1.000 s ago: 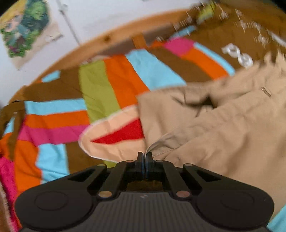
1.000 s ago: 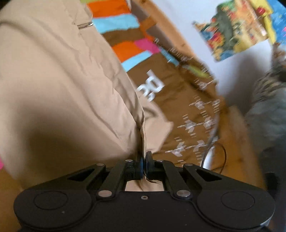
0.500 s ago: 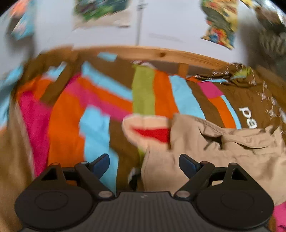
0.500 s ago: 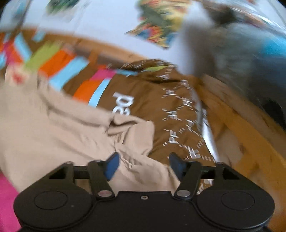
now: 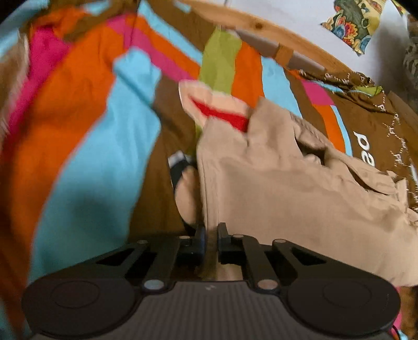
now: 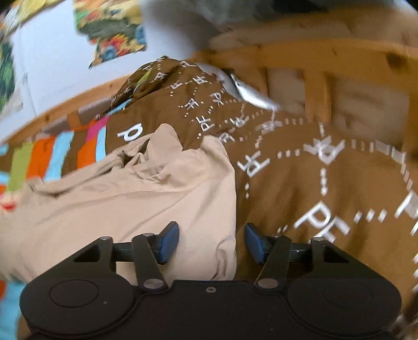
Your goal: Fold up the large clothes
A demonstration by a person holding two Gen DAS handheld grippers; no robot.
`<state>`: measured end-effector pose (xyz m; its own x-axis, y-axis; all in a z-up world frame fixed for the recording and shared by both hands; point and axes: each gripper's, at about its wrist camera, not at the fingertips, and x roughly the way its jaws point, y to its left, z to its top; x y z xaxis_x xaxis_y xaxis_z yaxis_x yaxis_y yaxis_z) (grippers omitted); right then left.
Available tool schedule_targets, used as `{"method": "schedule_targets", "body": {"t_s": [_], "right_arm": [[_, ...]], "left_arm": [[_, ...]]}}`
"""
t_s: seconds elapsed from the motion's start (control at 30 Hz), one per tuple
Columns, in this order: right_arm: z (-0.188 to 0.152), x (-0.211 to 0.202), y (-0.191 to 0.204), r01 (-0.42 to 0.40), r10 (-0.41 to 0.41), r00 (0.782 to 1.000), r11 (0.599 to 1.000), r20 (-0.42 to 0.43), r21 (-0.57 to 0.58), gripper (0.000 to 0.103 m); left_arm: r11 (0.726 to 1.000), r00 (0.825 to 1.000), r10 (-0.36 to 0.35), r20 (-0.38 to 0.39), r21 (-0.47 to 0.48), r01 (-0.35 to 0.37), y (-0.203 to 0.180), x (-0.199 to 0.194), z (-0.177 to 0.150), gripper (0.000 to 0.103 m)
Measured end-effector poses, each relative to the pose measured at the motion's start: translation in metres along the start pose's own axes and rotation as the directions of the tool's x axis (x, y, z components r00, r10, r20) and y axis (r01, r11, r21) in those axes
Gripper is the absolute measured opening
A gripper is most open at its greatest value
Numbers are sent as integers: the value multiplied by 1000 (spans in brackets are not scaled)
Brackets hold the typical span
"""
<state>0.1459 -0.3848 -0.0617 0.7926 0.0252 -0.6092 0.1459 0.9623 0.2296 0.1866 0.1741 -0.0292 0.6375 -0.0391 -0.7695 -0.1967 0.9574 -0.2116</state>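
Observation:
A large beige garment (image 5: 287,188) lies crumpled on a striped bedspread (image 5: 104,143) of many colours. My left gripper (image 5: 211,240) sits at the garment's near left edge. Its jaws are closing and stand almost together, with a fold of the beige cloth pinched between them. In the right wrist view the same garment (image 6: 130,198) fills the left half. My right gripper (image 6: 211,243) is at its right edge. Its blue pads (image 6: 169,243) are closing but still stand well apart. The cloth's edge lies between them without being pressed.
A brown cover with white letters (image 6: 300,183) lies right of the garment and shows in the left wrist view (image 5: 371,125) too. A wooden bed frame (image 6: 313,57) borders the far side. Posters (image 5: 355,23) hang on the white wall. A small black and white thing (image 5: 180,167) pokes out under the garment's left edge.
Both grippers held beige cloth a second ago, then let go and opened wide. Now the left has closed on the garment's edge and the right's jaws have narrowed. Both views have rolled.

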Motion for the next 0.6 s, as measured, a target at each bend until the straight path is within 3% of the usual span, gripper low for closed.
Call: {"method": "schedule_targets", "body": {"t_s": [0.03, 0.07, 0.13, 0.23, 0.33, 0.47, 0.53, 0.6], "right_arm": [[-2, 1, -4, -19, 19, 1000, 999, 0, 28, 22], [-3, 1, -5, -15, 16, 1000, 999, -2, 41, 12], [2, -3, -8, -17, 16, 1000, 999, 19, 48, 4], [16, -27, -3, -31, 29, 994, 999, 109, 18, 2], [27, -41, 5, -33, 35, 987, 999, 156, -18, 2], [18, -10, 2, 0, 1, 1000, 1000, 25, -28, 2], [7, 6, -3, 20, -21, 1000, 999, -23, -36, 4], [3, 10, -3, 31, -32, 999, 998, -19, -57, 6]], "left_arm": [[1000, 999, 2, 38, -17, -1, 0, -14, 4, 7], [999, 998, -5, 70, -33, 7, -1, -29, 9, 7], [998, 995, -14, 97, -54, 19, -2, -51, 14, 7], [1000, 995, 14, 102, -15, -13, -5, -66, 14, 7], [997, 997, 83, -12, 13, -82, -2, -29, 5, 7], [996, 996, 84, -37, -16, -84, 3, 1, -8, 8], [995, 995, 96, -25, 22, -95, -2, -4, -11, 10], [991, 994, 109, -31, 82, -106, -10, -12, -9, 17]]}}
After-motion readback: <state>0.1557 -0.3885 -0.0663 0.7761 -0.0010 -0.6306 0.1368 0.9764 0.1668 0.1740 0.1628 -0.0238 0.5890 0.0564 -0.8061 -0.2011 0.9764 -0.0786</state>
